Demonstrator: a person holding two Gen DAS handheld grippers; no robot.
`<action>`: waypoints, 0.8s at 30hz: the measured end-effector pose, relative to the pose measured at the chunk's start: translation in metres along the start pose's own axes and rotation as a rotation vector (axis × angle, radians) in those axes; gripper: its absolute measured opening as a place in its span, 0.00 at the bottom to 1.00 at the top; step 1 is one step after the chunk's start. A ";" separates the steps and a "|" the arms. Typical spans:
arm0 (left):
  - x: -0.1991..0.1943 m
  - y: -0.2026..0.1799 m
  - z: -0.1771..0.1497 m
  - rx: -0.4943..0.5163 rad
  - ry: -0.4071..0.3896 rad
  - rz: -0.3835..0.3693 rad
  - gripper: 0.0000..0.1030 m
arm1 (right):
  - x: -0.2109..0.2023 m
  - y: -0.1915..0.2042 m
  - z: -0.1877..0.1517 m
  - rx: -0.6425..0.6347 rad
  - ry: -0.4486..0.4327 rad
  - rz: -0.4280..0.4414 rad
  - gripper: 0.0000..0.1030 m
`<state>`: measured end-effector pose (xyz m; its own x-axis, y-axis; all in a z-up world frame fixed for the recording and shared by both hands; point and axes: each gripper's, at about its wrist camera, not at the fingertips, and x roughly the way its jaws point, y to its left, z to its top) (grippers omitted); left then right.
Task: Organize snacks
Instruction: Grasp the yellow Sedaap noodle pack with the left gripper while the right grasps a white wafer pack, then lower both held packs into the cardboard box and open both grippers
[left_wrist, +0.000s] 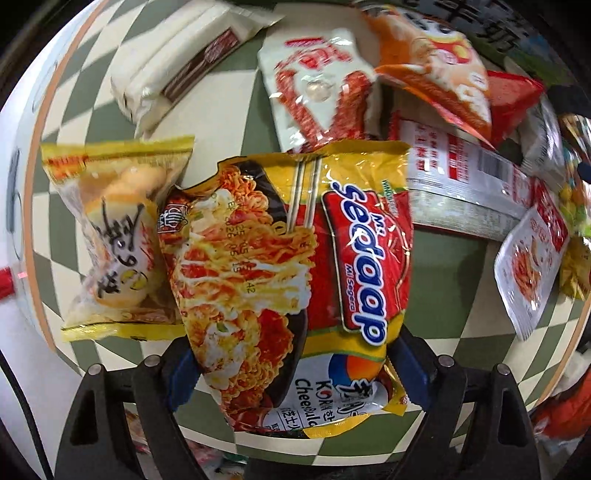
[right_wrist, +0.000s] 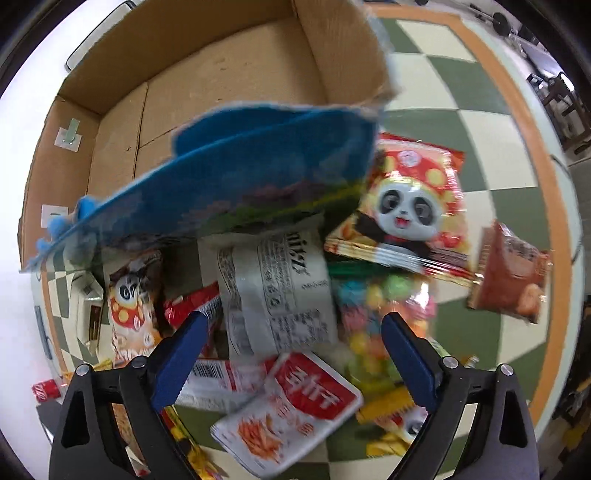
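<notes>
In the left wrist view my left gripper (left_wrist: 291, 373) is shut on a yellow-and-red Mi Sedaap noodle packet (left_wrist: 295, 266), held above the checkered table (left_wrist: 229, 99). A yellow bun packet (left_wrist: 118, 236) lies to its left. In the right wrist view my right gripper (right_wrist: 291, 354) is open and empty above a pile of snacks: a white Mixx packet (right_wrist: 273, 288), a red-and-white sachet (right_wrist: 295, 410), a colourful candy bag (right_wrist: 384, 317). A blurred blue bag (right_wrist: 251, 173) hangs in the air over the edge of an open cardboard box (right_wrist: 207, 81).
Left wrist view: a white wafer pack (left_wrist: 177, 70), a red-white packet (left_wrist: 317, 92), an orange bag (left_wrist: 432, 62) and a white sachet (left_wrist: 532, 266). Right wrist view: two panda packets (right_wrist: 406, 206) (right_wrist: 133, 306), a brown packet (right_wrist: 513, 273) near the table's rim (right_wrist: 532, 147).
</notes>
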<state>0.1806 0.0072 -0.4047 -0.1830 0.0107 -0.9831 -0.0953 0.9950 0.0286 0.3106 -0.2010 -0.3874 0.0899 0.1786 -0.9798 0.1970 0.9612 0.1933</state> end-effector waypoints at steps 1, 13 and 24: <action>0.004 0.002 0.003 -0.018 0.006 -0.015 0.86 | 0.002 0.003 0.002 -0.006 -0.002 0.008 0.94; -0.009 0.010 -0.025 -0.021 -0.036 -0.001 0.82 | 0.020 0.022 0.007 -0.032 0.011 -0.118 0.53; -0.021 0.000 -0.039 0.037 -0.062 -0.012 0.82 | -0.017 -0.011 -0.037 -0.071 0.055 -0.062 0.45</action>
<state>0.1459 0.0029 -0.3771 -0.1205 0.0034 -0.9927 -0.0611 0.9981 0.0108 0.2712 -0.2065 -0.3747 0.0257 0.1275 -0.9915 0.1304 0.9829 0.1298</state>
